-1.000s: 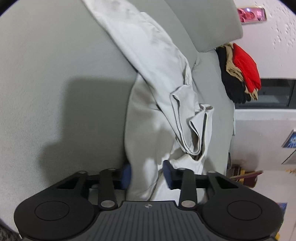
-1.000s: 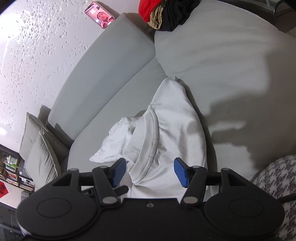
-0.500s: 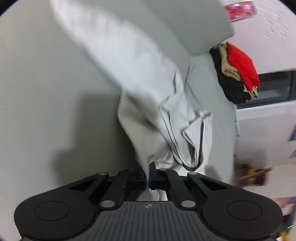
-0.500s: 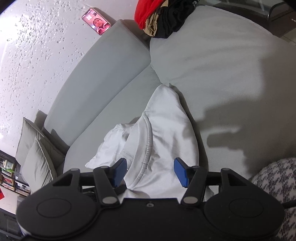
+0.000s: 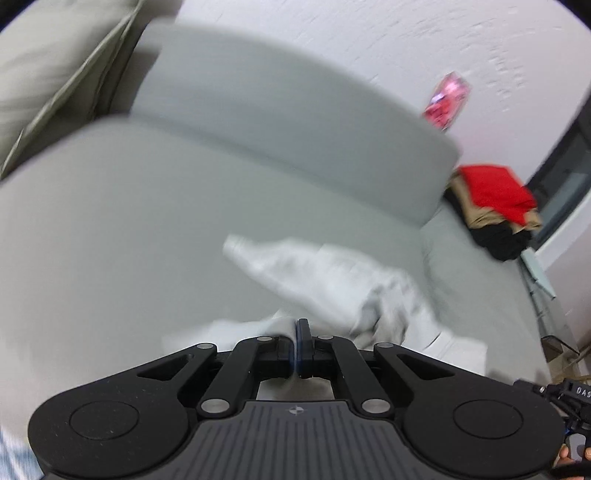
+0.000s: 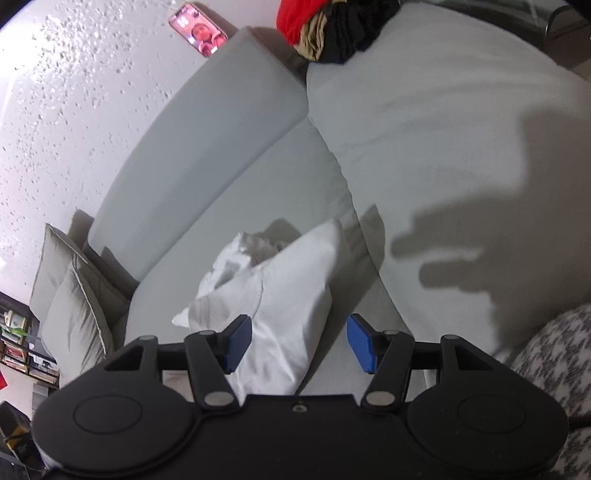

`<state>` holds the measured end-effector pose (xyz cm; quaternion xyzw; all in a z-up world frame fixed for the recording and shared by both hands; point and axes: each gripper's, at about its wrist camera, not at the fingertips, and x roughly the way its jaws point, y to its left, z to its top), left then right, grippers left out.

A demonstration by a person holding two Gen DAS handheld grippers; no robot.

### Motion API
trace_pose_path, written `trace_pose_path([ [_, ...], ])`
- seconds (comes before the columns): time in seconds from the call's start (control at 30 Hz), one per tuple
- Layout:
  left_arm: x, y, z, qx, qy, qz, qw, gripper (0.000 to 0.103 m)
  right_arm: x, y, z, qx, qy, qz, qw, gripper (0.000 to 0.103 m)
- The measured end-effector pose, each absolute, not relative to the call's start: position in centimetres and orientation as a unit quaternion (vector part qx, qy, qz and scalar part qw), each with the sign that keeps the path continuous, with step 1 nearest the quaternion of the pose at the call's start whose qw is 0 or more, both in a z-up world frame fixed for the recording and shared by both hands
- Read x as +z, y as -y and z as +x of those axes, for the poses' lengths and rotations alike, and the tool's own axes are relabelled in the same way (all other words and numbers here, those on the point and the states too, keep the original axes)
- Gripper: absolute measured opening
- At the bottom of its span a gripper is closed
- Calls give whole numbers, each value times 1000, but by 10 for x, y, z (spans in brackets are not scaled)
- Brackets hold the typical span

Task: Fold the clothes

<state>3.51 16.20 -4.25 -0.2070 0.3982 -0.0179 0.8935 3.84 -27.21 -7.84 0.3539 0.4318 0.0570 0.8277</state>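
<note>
A white garment (image 5: 332,284) lies crumpled on the grey sofa seat (image 5: 110,229). My left gripper (image 5: 297,341) is shut on an edge of the white garment, which trails away from it, blurred by motion. In the right wrist view the garment (image 6: 273,295) lies bunched just beyond and partly between the fingers. My right gripper (image 6: 299,343) is open and holds nothing, its blue pads to either side of the garment's near edge.
A pile of red, tan and black clothes (image 5: 495,210) sits at the sofa's far end, and shows in the right wrist view (image 6: 328,26). A phone (image 6: 197,29) leans on the wall above the backrest (image 6: 199,147). Cushions (image 6: 70,295) stand at the left. A houndstooth fabric (image 6: 554,354) is at right.
My left gripper closed on the garment's edge, then swung up with it so the view now faces the backrest. The garment has bunched up nearer my right gripper, which stayed open.
</note>
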Motion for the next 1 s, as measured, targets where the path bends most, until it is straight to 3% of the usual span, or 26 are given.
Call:
trace_pose_path([
  [0.1, -41, -172, 19, -3, -399, -213, 892, 13, -77, 270, 45, 63, -436, 356, 824, 59],
  [0.17, -37, -175, 8, 3, -396, -213, 893, 28, -74, 268, 52, 68, -433, 356, 825, 65],
  [0.37, -40, -162, 5, -17, -396, -227, 890, 38, -76, 244, 92, 88, -436, 359, 821, 64],
  [0.6, -68, -127, 35, -55, -428, -209, 877, 40, -93, 213, 144, 41, -477, 335, 811, 61],
  [0.7, -77, -116, 46, -53, -444, -145, 883, 49, -88, 210, 149, 21, -443, 258, 858, 62],
  [0.77, -84, -111, 55, -62, -448, -100, 886, 67, -92, 216, 150, 38, -426, 236, 873, 64],
  [0.8, -90, -110, 61, -68, -455, -86, 884, 67, -95, 220, 151, 47, -420, 228, 877, 64],
  [0.83, -95, -109, 66, -70, -467, -78, 878, 64, -101, 224, 154, 62, -431, 235, 869, 63],
  [0.9, -100, -104, 73, -95, -481, -67, 869, 63, -112, 234, 162, 92, -469, 257, 840, 40],
  [1.0, -102, -93, 71, -138, -479, -35, 866, 62, -112, 236, 162, 135, -491, 243, 826, 38],
])
